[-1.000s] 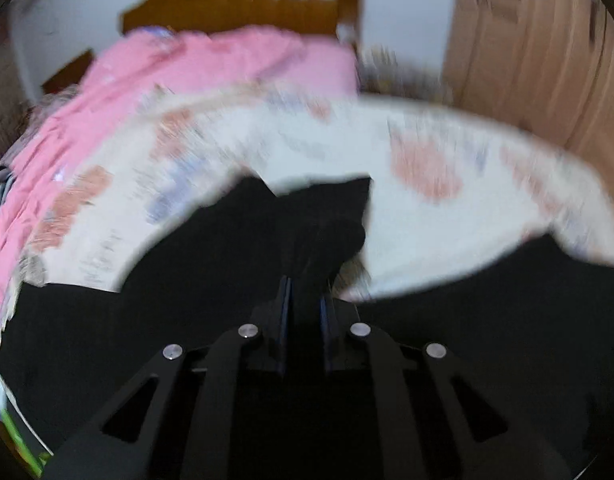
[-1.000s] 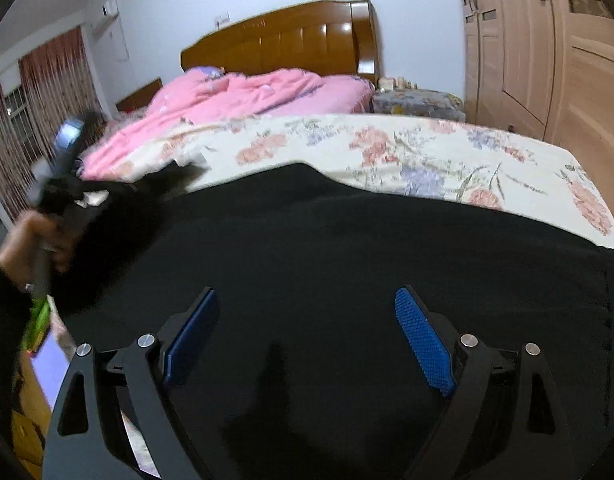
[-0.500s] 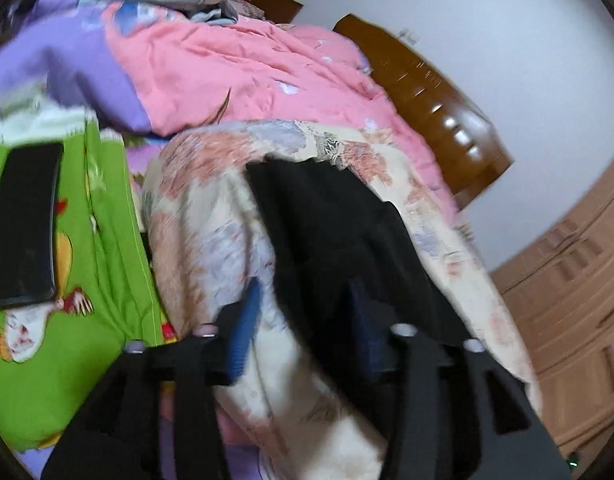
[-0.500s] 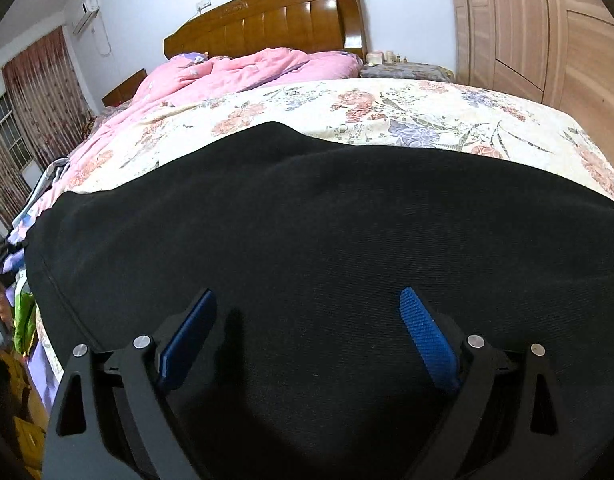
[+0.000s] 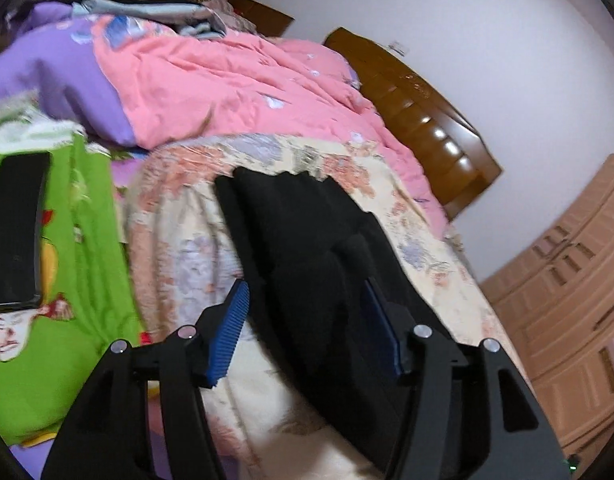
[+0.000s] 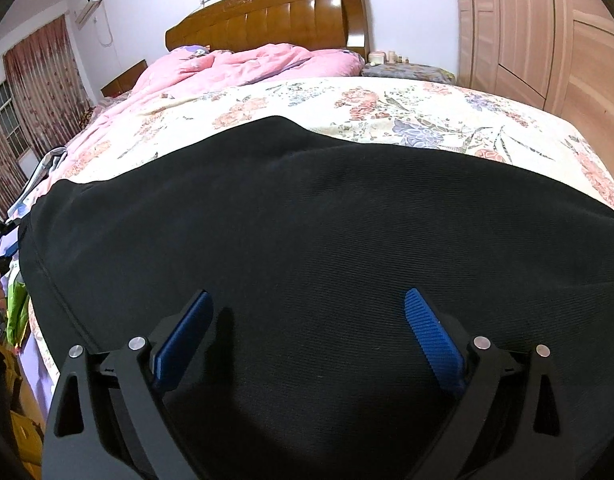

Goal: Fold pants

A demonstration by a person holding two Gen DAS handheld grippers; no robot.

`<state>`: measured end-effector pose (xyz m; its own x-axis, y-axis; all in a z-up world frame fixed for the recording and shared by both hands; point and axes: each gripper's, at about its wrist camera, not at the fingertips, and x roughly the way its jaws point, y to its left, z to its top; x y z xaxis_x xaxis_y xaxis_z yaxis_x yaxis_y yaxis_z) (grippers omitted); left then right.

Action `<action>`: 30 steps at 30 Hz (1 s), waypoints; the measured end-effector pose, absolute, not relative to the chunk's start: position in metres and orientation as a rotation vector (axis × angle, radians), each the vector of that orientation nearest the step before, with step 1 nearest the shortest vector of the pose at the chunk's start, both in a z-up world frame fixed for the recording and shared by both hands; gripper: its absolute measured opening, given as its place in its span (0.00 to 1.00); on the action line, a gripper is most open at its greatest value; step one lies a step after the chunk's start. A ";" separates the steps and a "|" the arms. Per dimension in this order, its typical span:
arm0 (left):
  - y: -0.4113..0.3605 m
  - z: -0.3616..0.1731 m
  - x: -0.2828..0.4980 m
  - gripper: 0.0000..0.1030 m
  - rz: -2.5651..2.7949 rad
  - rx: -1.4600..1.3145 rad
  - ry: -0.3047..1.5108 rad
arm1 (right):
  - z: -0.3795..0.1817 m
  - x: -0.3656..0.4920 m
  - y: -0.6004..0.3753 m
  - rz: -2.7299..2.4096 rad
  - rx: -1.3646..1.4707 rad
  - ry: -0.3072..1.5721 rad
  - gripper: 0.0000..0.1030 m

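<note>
The black pants [image 6: 307, 232] lie folded flat across the floral bedspread [image 6: 387, 104], filling most of the right wrist view. In the left wrist view the pants [image 5: 307, 232] show from their end, near the bed's side edge, as a stack of black layers. My left gripper [image 5: 307, 320] is open, its blue pads on either side of the pants' end, not gripping. My right gripper [image 6: 307, 328] is open and empty, just above the middle of the pants.
A pink quilt [image 6: 243, 64] is heaped toward the wooden headboard [image 6: 275, 12]. A wooden wardrobe [image 6: 547, 32] stands on the right. Beside the bed lie a green cartoon sheet [image 5: 79, 280], a black flat object [image 5: 15, 232] and purple bedding [image 5: 51, 64].
My left gripper, shut on a pants edge a second ago, has let it go, opened and swung round to the pants' end. The pants now lie flat. My right gripper stayed open.
</note>
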<state>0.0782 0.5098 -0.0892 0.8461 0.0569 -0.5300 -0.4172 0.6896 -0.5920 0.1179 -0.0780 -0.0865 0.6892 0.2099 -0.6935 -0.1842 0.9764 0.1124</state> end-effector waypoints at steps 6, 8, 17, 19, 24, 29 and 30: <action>0.490 -0.081 0.074 0.24 0.416 -0.564 0.567 | -0.086 0.117 -0.077 0.225 0.038 0.777 0.93; 0.461 -0.057 0.063 0.35 0.463 -0.446 0.484 | -0.086 0.117 -0.076 0.225 0.037 0.779 0.93; 0.289 -0.025 0.153 0.98 0.037 -0.005 0.605 | -0.044 0.128 0.005 0.324 -0.206 0.766 0.94; 0.276 -0.037 0.189 0.98 0.035 0.008 0.676 | -0.034 0.141 0.044 0.421 -0.295 0.748 0.94; 0.327 -0.033 0.209 0.98 0.085 -0.179 0.634 | -0.028 0.183 0.086 0.617 -0.260 0.732 0.89; 0.396 -0.051 0.205 0.98 0.244 -0.358 0.574 | -0.035 0.222 0.152 0.884 -0.331 0.756 0.64; 0.410 -0.062 0.202 0.98 0.261 -0.428 0.560 | -0.039 0.229 0.171 0.951 -0.369 0.766 0.63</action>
